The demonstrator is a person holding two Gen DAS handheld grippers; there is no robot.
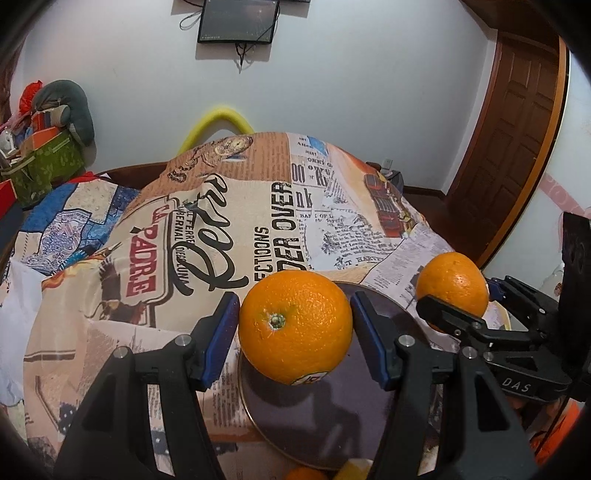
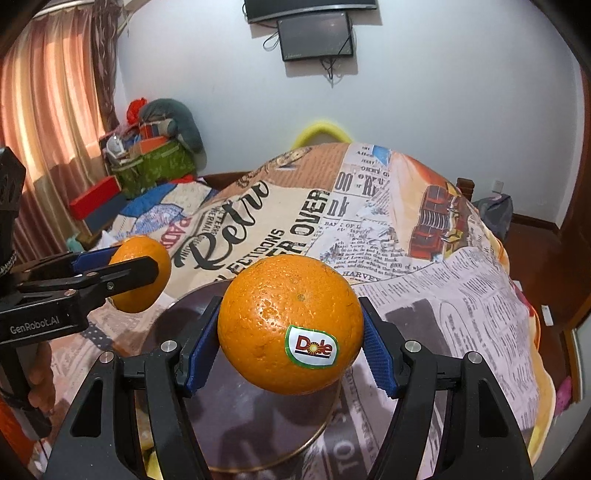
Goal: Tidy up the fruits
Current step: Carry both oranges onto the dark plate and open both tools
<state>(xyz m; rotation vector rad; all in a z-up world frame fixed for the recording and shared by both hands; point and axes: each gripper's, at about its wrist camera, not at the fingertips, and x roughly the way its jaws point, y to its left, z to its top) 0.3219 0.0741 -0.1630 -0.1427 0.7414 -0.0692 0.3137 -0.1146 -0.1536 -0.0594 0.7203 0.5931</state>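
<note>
— How many oranges?
— Two. The left tongs (image 1: 295, 328) squeeze one orange (image 1: 294, 326), stem end facing the camera, mid frame over the dark plate (image 1: 332, 424).
— And the other?
— The right tongs (image 2: 290, 339) grip the second orange (image 2: 290, 323), sticker (image 2: 311, 346) facing us, above the counter (image 2: 461, 295).

The right gripper (image 2: 290, 339) is clamping an orange (image 2: 290, 324) above a dark plate (image 2: 236, 417); the left gripper (image 2: 147, 273) is gripping another orange (image 2: 146, 251).

A newspaper-print tablecloth (image 1: 229, 229) drapes the table, with a dark wall-mounted screen (image 1: 238, 20) above, a brown wooden door (image 1: 517, 147) at right, striped curtains (image 2: 48, 110), and a cluttered green box (image 2: 159, 166) beyond.
</note>
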